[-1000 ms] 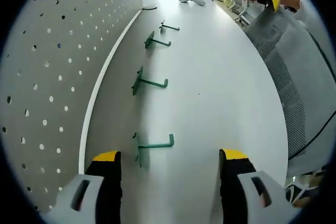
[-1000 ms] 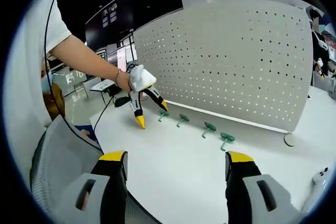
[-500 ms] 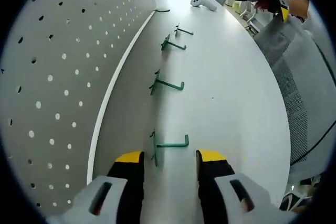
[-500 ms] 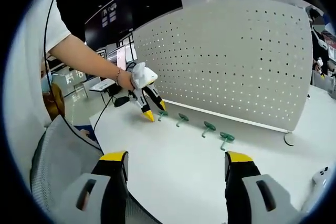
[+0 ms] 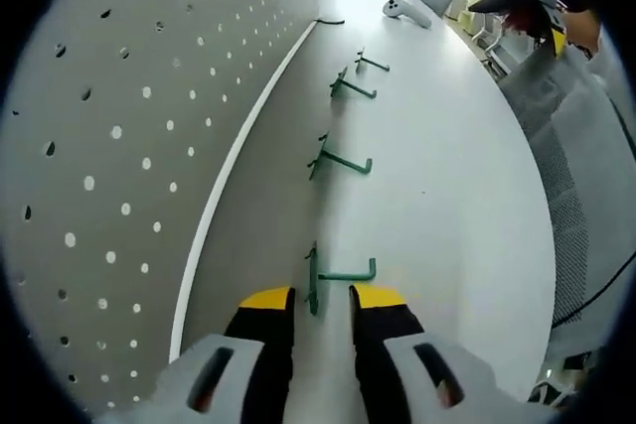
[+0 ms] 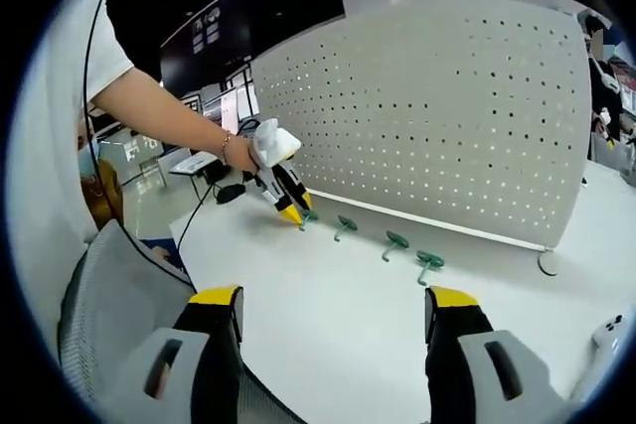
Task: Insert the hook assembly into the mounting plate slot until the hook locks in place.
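Several green hooks lie in a row on the white table (image 5: pixel 447 196) along the foot of the white pegboard (image 5: pixel 119 126). The nearest hook (image 5: pixel 338 273) lies flat with its base plate just ahead of my left gripper (image 5: pixel 320 297). Its yellow-tipped jaws stand narrowly apart on either side of that plate, not visibly pressing it. In the right gripper view the left gripper (image 6: pixel 290 211) is held by a hand and points down at the first hook (image 6: pixel 308 214) before the pegboard (image 6: pixel 447 116). My right gripper (image 6: pixel 334 300) hangs wide open and holds nothing, off the table's near edge.
Other hooks (image 5: pixel 341 159) (image 5: pixel 350 86) (image 6: pixel 396 240) (image 6: pixel 429 261) lie farther along the row. A white controller (image 5: pixel 407 12) and a dark cable loop (image 5: pixel 328 20) sit at the table's far end. A grey mesh chair back (image 6: pixel 109 315) stands by the table edge.
My left gripper has come forward to the nearest hook and its jaws have narrowed from wide to a small gap. The right gripper has held still and stayed open.
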